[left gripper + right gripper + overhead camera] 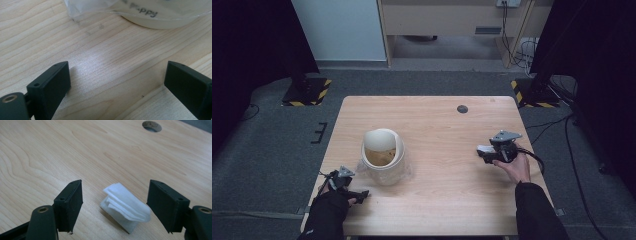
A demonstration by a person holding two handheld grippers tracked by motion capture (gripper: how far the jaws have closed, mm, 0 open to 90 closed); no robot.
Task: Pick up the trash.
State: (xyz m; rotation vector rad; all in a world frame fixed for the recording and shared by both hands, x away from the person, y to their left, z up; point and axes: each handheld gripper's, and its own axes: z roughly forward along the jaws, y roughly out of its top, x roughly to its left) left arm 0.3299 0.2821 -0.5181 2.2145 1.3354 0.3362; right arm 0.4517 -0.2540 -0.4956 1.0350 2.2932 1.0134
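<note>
Figure: early stage of a pick-up at the table, as I read it from my remote station. The largest item, a cream bowl with brownish contents sitting inside a clear plastic bag, stands ahead of my left claw; in the left gripper view its base and the printed bag lie beyond the jaws, apart from them. That claw is spread wide over bare wood, with nothing between its jaws, so I judge the bowl to be set down and released.

What is left, in my judgement, is the small folded white pad. My right claw hovers low over it with both jaws apart. The pad lies between them on the table, nearer the jaw that shows at the right in the right gripper view, and neither jaw presses on it yet. Closing and lifting are not yet done. A round hole in the tabletop lies well beyond.
</note>
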